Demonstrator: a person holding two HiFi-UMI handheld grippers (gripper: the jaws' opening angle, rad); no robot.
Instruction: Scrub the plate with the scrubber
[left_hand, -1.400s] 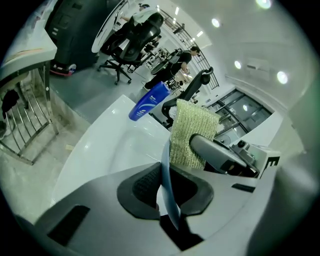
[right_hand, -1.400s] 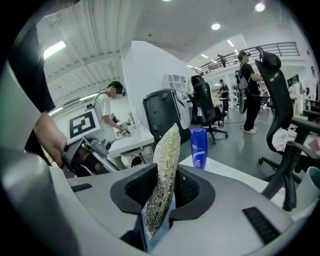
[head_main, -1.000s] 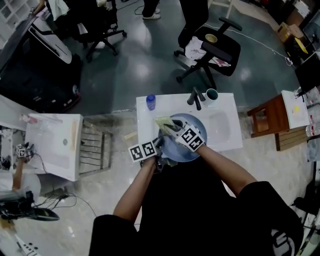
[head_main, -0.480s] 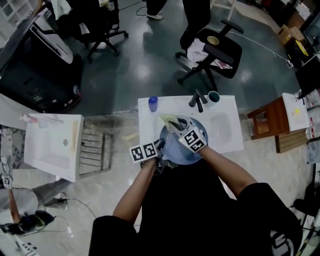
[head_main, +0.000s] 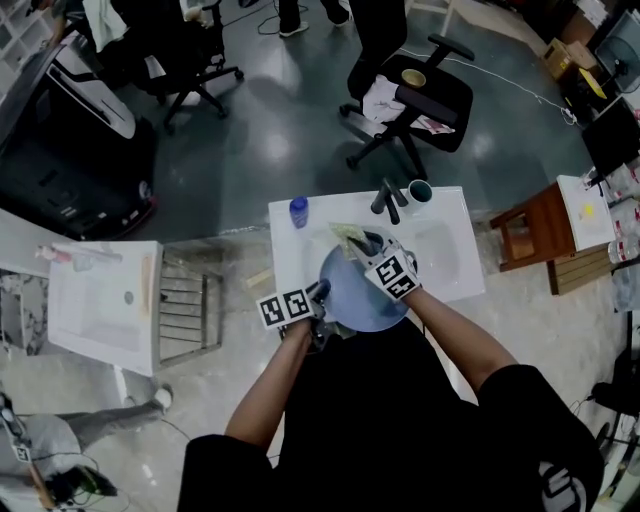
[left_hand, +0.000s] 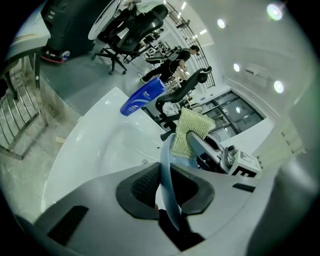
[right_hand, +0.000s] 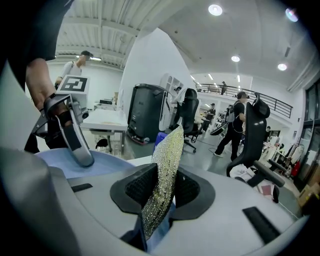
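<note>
Two grippers work close in front of the person's chest. The left gripper (head_main: 320, 295) stays at the lower left rim of the blue plate (head_main: 358, 300). Its pads are on that rim, though the jaws have just eased open a little around it. The right gripper (head_main: 368, 250), clamped on the green-gold scrubber (head_main: 348, 236), has slid rightward along the plate's far edge since a second ago. The plate overhangs the near edge of the white sink (head_main: 452, 272), and bare basin lies open to its right. A blue bottle (head_main: 298, 210), faucet (head_main: 386, 198) and cup (head_main: 421, 190) line the back rim. An office chair (head_main: 420, 100) stands beyond them.
</note>
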